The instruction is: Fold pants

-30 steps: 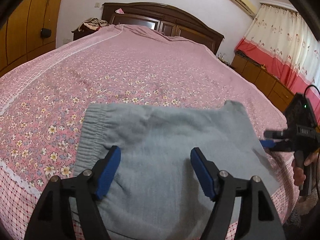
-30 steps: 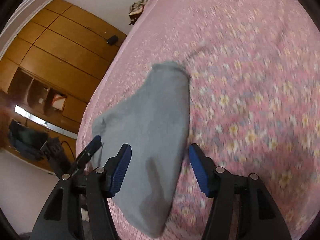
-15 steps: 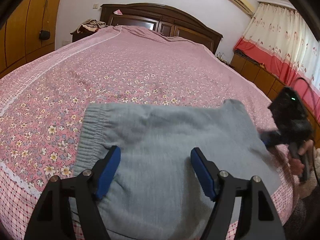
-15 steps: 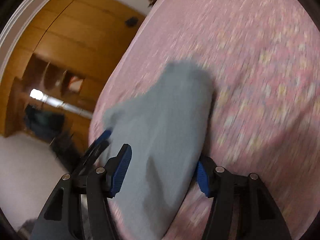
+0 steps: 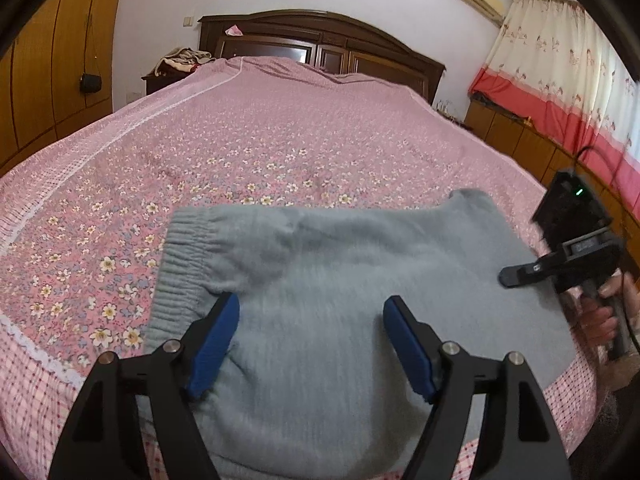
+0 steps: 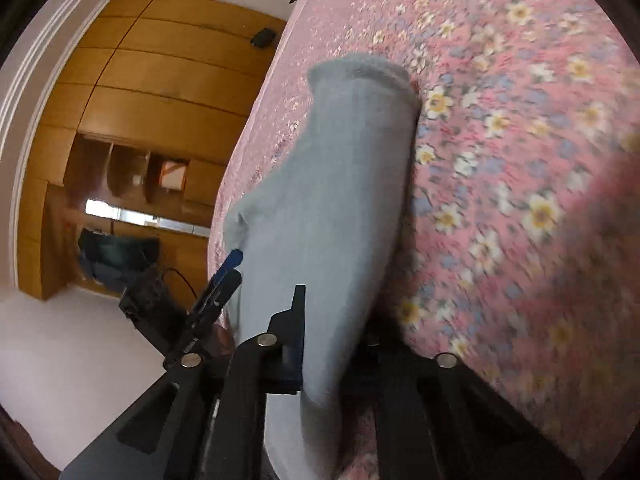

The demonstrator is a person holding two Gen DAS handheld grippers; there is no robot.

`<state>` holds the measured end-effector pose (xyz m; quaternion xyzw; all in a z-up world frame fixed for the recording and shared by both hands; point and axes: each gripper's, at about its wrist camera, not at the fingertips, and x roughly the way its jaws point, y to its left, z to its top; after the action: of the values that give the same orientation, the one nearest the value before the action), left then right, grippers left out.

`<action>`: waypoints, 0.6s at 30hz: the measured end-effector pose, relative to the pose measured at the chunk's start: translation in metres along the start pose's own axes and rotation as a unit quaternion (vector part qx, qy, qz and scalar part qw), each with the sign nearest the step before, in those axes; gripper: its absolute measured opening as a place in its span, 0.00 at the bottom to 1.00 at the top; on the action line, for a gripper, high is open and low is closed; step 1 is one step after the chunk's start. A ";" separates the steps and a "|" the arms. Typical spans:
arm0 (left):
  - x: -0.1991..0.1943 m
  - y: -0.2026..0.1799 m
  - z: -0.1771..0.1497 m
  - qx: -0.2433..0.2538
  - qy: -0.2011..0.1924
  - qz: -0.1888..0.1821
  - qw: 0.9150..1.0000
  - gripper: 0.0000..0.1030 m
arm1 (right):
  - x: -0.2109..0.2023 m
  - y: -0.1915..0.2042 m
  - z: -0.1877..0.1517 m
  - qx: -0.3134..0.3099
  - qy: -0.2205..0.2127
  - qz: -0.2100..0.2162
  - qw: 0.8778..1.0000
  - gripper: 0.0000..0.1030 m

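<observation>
Grey folded pants [image 5: 328, 280] lie on the near part of the pink floral bed, with the elastic waistband at the left. My left gripper [image 5: 312, 340] is open and hovers just above the near half of the pants, holding nothing. My right gripper [image 6: 332, 344] is shut on the right edge of the pants [image 6: 352, 184]; in the left wrist view it shows at the far right [image 5: 520, 276], held by a hand. Its right finger is hidden under the cloth.
The pink floral bedspread [image 5: 260, 140] stretches far ahead to a dark wooden headboard [image 5: 320, 40]. Wooden wardrobes [image 6: 160, 92] stand to the left, red-trimmed curtains [image 5: 568, 80] to the right. The bed's near edge lies just under both grippers.
My right gripper has closed onto the right edge of the pants; it was open a second ago. My left gripper stays open in nearly the same spot.
</observation>
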<state>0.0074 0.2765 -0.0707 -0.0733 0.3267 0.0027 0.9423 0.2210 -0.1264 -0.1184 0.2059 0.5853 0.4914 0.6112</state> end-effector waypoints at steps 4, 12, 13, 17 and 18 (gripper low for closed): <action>-0.012 -0.044 0.003 0.028 0.017 0.044 0.998 0.70 | -0.029 0.033 -0.011 -0.048 -0.022 -0.042 0.998 0.08; -0.009 -0.139 -0.007 0.082 0.039 -0.031 0.995 0.70 | -0.153 -0.002 -0.030 -0.020 -0.009 -0.128 0.992 0.09; -0.010 -0.147 -0.011 0.084 0.038 -0.040 0.995 0.70 | -0.165 -0.012 -0.031 -0.012 -0.010 -0.131 0.991 0.09; -0.016 -0.163 -0.023 0.091 0.028 -0.061 0.994 0.70 | -0.170 -0.047 -0.029 0.009 0.011 -0.151 0.988 0.12; -0.016 -0.164 -0.024 0.097 0.018 -0.057 0.993 0.70 | -0.165 -0.053 -0.030 0.004 0.017 -0.144 0.989 0.13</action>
<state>-0.0113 0.1116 -0.0569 -0.0006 0.3380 -0.0843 0.9374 0.2407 -0.2984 -0.0845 0.1135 0.6210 0.3991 0.6650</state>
